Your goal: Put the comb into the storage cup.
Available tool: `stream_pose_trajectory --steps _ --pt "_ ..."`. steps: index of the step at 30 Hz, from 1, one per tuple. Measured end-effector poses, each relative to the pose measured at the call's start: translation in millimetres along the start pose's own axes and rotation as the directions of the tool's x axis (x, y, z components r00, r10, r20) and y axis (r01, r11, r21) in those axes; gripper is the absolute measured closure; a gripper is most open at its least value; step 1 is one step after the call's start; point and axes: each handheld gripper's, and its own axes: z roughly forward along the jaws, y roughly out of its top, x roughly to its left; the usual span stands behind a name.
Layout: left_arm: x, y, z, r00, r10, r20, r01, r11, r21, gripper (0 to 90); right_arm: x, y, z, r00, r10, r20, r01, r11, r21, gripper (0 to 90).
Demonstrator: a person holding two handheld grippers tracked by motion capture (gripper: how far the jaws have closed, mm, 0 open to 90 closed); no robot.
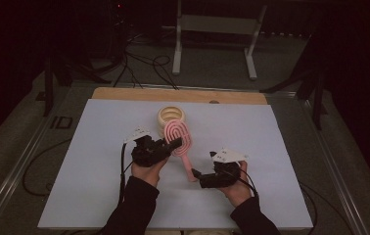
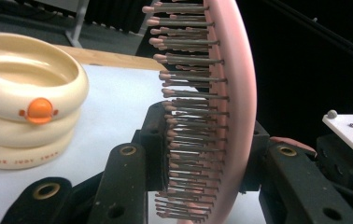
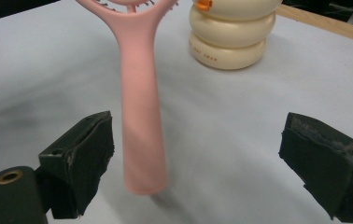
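A pink hairbrush lies slanted in the middle of the white sheet, its handle pointing toward the person. My left gripper is shut on the brush head: in the left gripper view the pads clamp the pink back and the bristle side. My right gripper stands open at the handle's end. Its two pads sit on either side of the handle without touching it. A cream ringed cup with an orange dot stands just behind the brush.
The white sheet covers a table with a wooden strip along the back edge. A metal stand and cables lie on the floor beyond. The table's metal rails run along the sides.
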Motion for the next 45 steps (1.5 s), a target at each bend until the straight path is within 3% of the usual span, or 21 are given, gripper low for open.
stream_pose_trajectory --steps 19,25,45 --pt "6.3 11.7 -10.2 0.9996 0.013 -0.025 -0.013 0.9995 -0.029 64.9 -9.4 -10.1 -8.7 0.9996 0.024 0.014 -0.023 0.9981 -0.057 9.8" --pt "9.7 15.6 -14.1 0.9992 0.017 -0.036 -0.019 0.9991 -0.039 64.9 -11.5 -12.2 -12.7 0.9995 0.013 0.029 -0.011 0.9977 -0.067 9.8" --pt "18.7 25.3 -26.4 0.9971 0.041 -0.064 -0.045 0.9970 -0.062 64.9 -16.5 -18.6 -19.7 0.9989 0.021 0.043 -0.017 0.9972 -0.073 9.9"
